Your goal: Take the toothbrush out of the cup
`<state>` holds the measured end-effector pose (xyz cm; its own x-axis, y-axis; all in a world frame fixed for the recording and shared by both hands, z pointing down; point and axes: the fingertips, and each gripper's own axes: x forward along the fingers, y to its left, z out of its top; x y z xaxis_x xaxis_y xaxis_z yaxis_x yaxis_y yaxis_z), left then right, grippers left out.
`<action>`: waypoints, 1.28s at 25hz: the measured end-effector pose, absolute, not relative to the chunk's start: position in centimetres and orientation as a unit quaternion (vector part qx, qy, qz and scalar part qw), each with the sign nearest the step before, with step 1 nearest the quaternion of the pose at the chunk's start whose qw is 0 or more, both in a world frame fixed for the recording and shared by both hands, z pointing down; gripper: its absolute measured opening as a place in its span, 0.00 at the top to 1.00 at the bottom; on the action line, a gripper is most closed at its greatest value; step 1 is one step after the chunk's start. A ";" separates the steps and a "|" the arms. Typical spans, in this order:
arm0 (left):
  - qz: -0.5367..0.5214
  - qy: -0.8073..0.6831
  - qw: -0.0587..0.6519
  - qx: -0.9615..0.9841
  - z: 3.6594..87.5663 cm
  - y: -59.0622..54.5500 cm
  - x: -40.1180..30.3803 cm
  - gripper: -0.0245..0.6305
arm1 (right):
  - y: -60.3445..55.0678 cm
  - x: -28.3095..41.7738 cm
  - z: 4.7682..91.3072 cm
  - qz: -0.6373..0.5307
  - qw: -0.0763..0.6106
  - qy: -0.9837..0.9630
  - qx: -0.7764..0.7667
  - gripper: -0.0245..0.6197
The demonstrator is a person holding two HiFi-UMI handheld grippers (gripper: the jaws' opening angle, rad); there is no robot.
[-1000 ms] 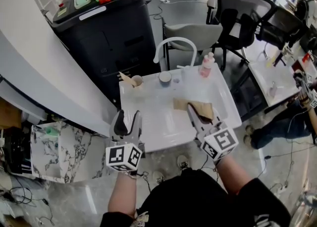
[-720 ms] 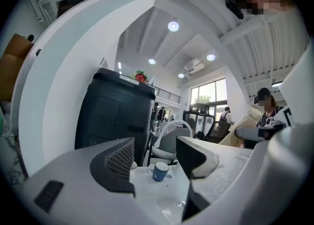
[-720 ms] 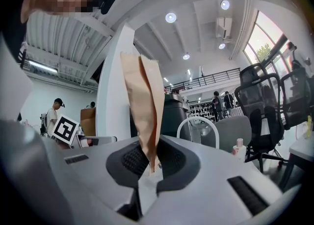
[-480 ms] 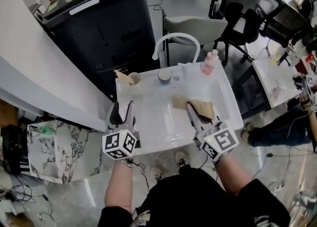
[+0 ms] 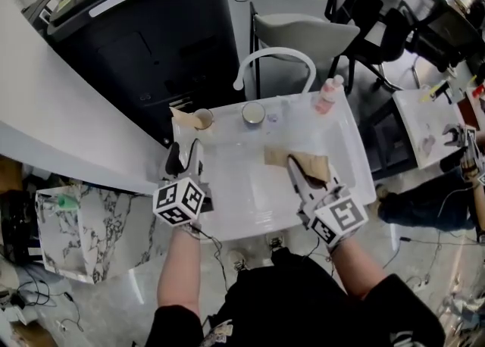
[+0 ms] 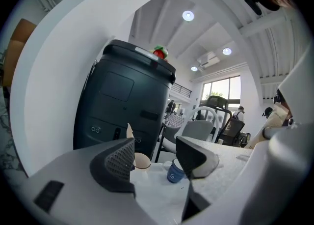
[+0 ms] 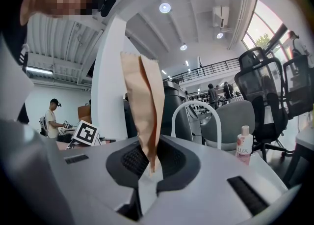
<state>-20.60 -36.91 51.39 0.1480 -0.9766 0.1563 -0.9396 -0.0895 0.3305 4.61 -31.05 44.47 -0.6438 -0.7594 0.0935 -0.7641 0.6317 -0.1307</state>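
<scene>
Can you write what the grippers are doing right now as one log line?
left gripper: open, empty, paper cup ahead | right gripper: shut on brown paper | cup: untouched on white table

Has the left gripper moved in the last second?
Yes. The left gripper has moved forward over the white table, closer to the paper cup.

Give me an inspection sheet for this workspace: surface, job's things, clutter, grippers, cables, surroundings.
Surface: white table, things along its far edge.
Job's things: paper cup at far left, a tan piece standing in it; toothbrush not clearly made out.
Clutter: blue cup, pink bottle.
Grippers: left gripper open, empty; right gripper shut on brown paper.
Cables: cables on the floor, lower left.
Surroundings: black machine, grey chair, person in the background.
</scene>
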 end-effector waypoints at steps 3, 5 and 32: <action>-0.049 -0.656 0.190 0.729 52.7 -38.9 -21.2 0.57 | -32.1 4.7 45.1 0.085 0.019 -0.902 0.422 0.92; -0.046 -0.660 0.196 0.723 53.6 -40.0 -21.7 0.57 | -32.6 4.7 45.6 0.091 0.023 -0.902 0.422 0.92; -0.002 -0.695 0.229 0.681 61.3 -49.5 -25.2 0.73 | -35.9 5.9 49.4 0.112 0.072 -0.891 0.434 0.92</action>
<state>-25.16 -49.45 61.35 0.0326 -0.9483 0.3156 -0.9465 0.0722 0.3146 5.95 -35.91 49.38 -0.6136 -0.7569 0.2251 -0.7890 0.5989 -0.1370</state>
